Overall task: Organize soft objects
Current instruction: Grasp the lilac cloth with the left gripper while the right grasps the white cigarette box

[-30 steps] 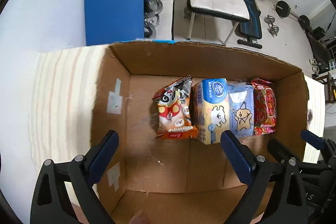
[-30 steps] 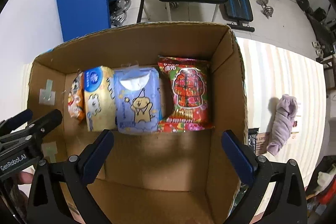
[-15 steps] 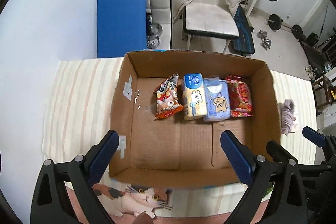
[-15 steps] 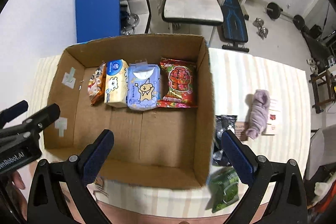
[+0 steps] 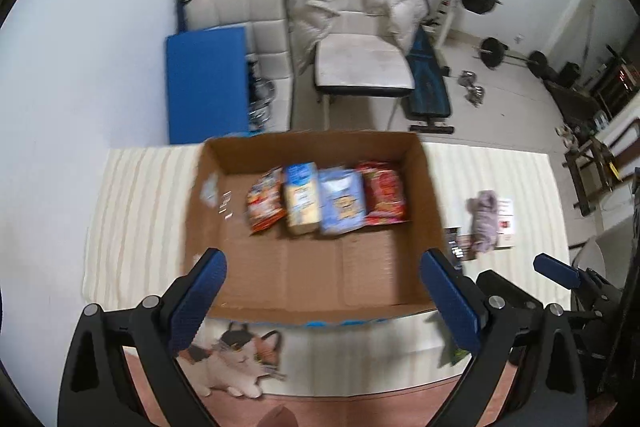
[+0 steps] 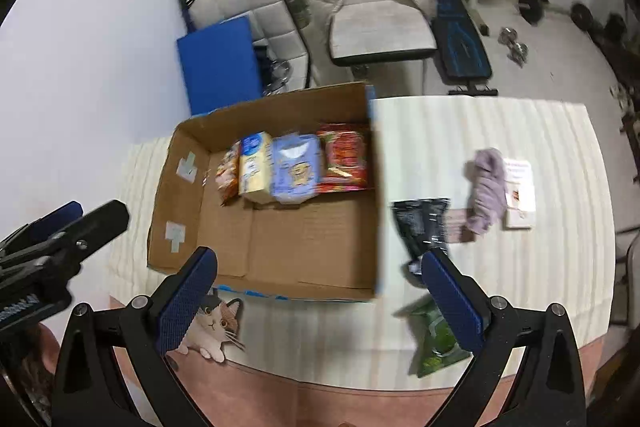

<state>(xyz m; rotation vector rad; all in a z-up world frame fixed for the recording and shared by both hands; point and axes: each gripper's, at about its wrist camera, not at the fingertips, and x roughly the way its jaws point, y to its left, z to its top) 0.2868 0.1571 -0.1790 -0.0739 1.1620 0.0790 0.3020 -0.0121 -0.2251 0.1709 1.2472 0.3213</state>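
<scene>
An open cardboard box stands on the striped table. Along its far wall lie an orange snack bag, a yellow tissue pack, a blue tissue pack and a red snack bag. Right of the box lie a black pouch, a green bag and a purple cloth. My left gripper hovers open high above the box's near wall. Over the box's near right corner my right gripper is held open and empty.
A white card lies beside the purple cloth. A cat picture marks the table's near edge. Behind the table stand a blue panel, a white chair with a padded jacket, a bench and barbell weights.
Both grippers have risen and pulled back from inside the box, so the whole box, the table and the items to its right are now in view. Both stay open.
</scene>
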